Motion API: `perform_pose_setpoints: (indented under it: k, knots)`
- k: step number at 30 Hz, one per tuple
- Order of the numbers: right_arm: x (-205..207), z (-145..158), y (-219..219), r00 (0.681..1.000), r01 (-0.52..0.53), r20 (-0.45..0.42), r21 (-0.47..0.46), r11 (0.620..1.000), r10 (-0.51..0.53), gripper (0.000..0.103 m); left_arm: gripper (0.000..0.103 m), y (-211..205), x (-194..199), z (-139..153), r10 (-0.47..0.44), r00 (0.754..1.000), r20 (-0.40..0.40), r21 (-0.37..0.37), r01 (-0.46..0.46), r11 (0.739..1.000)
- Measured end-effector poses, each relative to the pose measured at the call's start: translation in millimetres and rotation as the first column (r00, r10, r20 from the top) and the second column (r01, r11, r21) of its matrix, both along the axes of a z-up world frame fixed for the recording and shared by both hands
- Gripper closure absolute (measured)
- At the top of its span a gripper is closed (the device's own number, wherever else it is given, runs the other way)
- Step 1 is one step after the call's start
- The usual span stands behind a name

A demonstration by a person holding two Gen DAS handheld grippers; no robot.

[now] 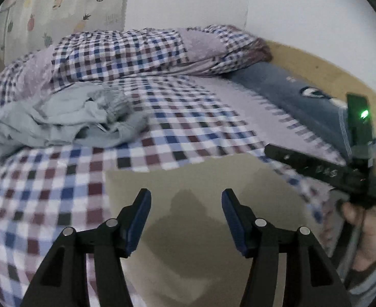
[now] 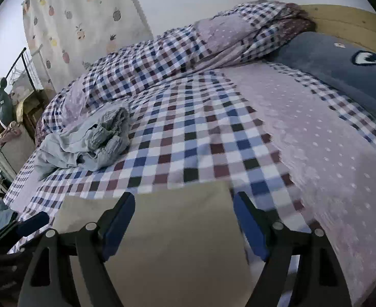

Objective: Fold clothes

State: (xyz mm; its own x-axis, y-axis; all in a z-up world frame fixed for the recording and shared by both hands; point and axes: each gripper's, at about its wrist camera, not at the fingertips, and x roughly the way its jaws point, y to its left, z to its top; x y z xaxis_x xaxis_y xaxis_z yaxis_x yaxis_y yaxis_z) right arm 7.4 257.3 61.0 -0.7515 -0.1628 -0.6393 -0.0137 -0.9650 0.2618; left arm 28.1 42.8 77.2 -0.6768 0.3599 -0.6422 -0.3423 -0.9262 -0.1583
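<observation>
A flat beige garment [image 1: 188, 230] lies on the checked bed sheet [image 1: 182, 117] at the near edge, smooth and spread out. My left gripper [image 1: 186, 204] hovers over it, open, with nothing between its blue pads. In the right wrist view the same beige garment [image 2: 182, 235] fills the space under my right gripper [image 2: 184, 202], which is also open and holds nothing. A crumpled pile of pale grey clothes [image 1: 60, 120] sits farther back on the left, also seen in the right wrist view as the grey pile [image 2: 90, 145], apart from both grippers.
A rolled checked duvet [image 1: 136, 53] lies along the back of the bed. A dark blue pillow [image 2: 341, 76] rests against the wooden headboard [image 2: 346, 23] on the right. A fruit-print curtain [image 2: 80, 20] and a clothes rack [image 2: 21, 66] stand at the left. A hand [image 1: 367, 227] holds the other tool.
</observation>
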Motion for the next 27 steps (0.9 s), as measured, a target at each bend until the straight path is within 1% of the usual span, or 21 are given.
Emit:
perform_pose_setpoints:
  k: [2, 4, 6, 8, 11, 14, 18, 21, 23, 27]
  knots:
    - [-14.9, 0.5, -8.0, 1.0, -0.015, 0.008, -0.002, 1.0, 0.015, 0.02, 0.041, -1.8, -17.3, -2.7, 0.013, 1.0, 0.017, 0.032, -0.014, 0.999]
    - [-28.1, -1.1, -17.2, 0.999, -0.035, 0.016, 0.004, 0.999, 0.035, 0.02, 0.041, -2.7, -33.6, -7.0, 0.037, 0.999, 0.036, 0.041, -0.038, 0.998]
    - [-39.8, -4.8, -27.1, 0.998, -0.061, 0.026, 0.016, 0.998, 0.06, 0.02, 0.041, -1.2, -47.1, -15.2, 0.04, 0.997, 0.07, 0.036, -0.043, 0.998]
    - [-49.7, -13.1, -36.7, 0.995, -0.088, 0.055, 0.042, 0.995, 0.085, 0.019, 0.041, 1.3, -56.6, -27.3, 0.045, 0.993, 0.109, 0.009, -0.046, 0.999]
    - [-66.3, -35.9, -49.2, 0.982, -0.137, 0.145, 0.08, 0.987, 0.125, 0.019, 0.041, 5.8, -65.9, -46.1, 0.053, 0.987, 0.152, -0.038, -0.047, 0.998]
    - [-77.0, -58.5, -54.0, 0.964, -0.165, 0.225, 0.098, 0.981, 0.139, 0.019, 0.041, 7.0, -69.1, -57.5, 0.056, 0.985, 0.164, -0.052, -0.049, 0.997]
    - [-79.9, -66.7, -57.9, 0.962, -0.184, 0.229, 0.127, 0.975, 0.152, 0.018, 0.039, 7.1, -67.2, -65.3, 0.055, 0.987, 0.15, -0.044, -0.049, 0.998]
    - [-79.5, -70.2, -61.7, 0.964, -0.183, 0.223, 0.156, 0.971, 0.146, 0.018, 0.039, 8.6, -66.6, -67.8, 0.059, 0.988, 0.145, -0.052, -0.052, 0.997]
    - [-78.9, -70.6, -62.9, 0.964, -0.182, 0.222, 0.165, 0.969, 0.144, 0.018, 0.037, 10.1, -66.7, -68.7, 0.059, 0.988, 0.141, -0.067, -0.05, 0.997]
    - [-75.6, -68.0, -66.6, 0.97, -0.168, 0.209, 0.194, 0.967, 0.127, 0.017, 0.036, 10.0, -65.4, -66.7, 0.052, 0.99, 0.133, -0.071, -0.042, 0.997]
